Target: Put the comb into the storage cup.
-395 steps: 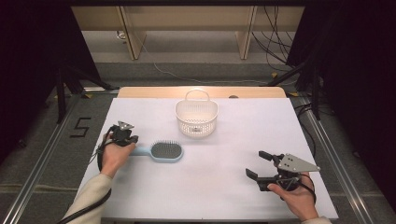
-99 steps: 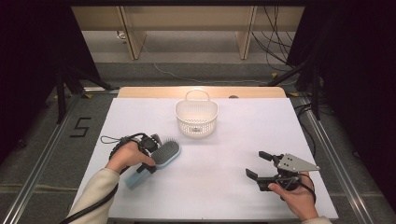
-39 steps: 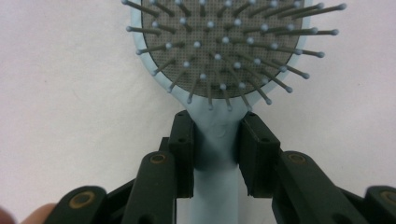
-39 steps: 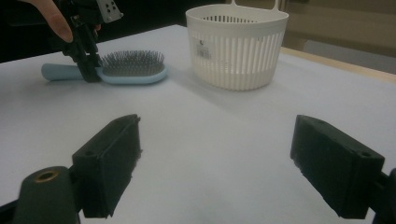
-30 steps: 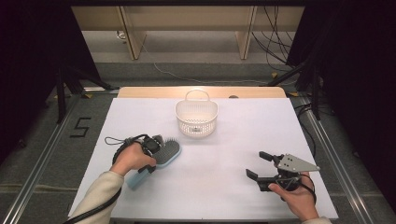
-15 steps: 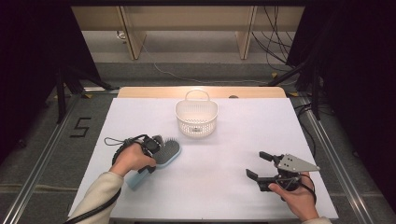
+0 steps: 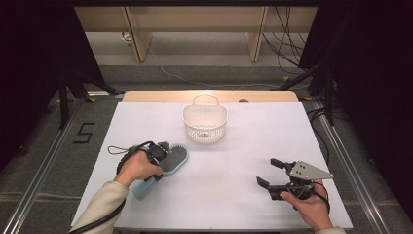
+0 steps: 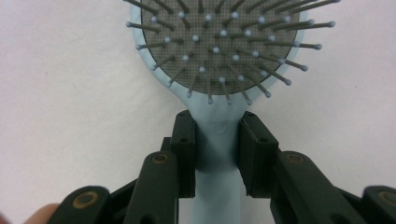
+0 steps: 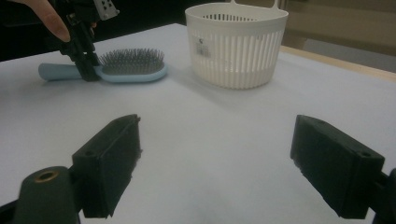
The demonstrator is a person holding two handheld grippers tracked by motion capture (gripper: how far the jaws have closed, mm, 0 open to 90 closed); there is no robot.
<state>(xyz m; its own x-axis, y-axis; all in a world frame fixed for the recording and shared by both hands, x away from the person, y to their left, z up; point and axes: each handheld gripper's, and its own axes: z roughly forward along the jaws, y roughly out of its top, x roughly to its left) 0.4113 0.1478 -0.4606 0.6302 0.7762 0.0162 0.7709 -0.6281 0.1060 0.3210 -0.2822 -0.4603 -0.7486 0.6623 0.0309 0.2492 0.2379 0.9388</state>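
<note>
left claw [image 8: 216, 149] still clamps hairbrush [image 8: 224, 60] neck; nothing moved.

A big dark number 5 [image 7: 84, 132] is showing on the grey floor [image 7: 58, 161], just left of the white table [image 7: 243, 195]. A small sticker [image 9: 201, 46] is sitting on the side of the white basket [image 9: 243, 60], but its marks are looking too tiny to read. Nothing else is showing words or numbers.
</note>
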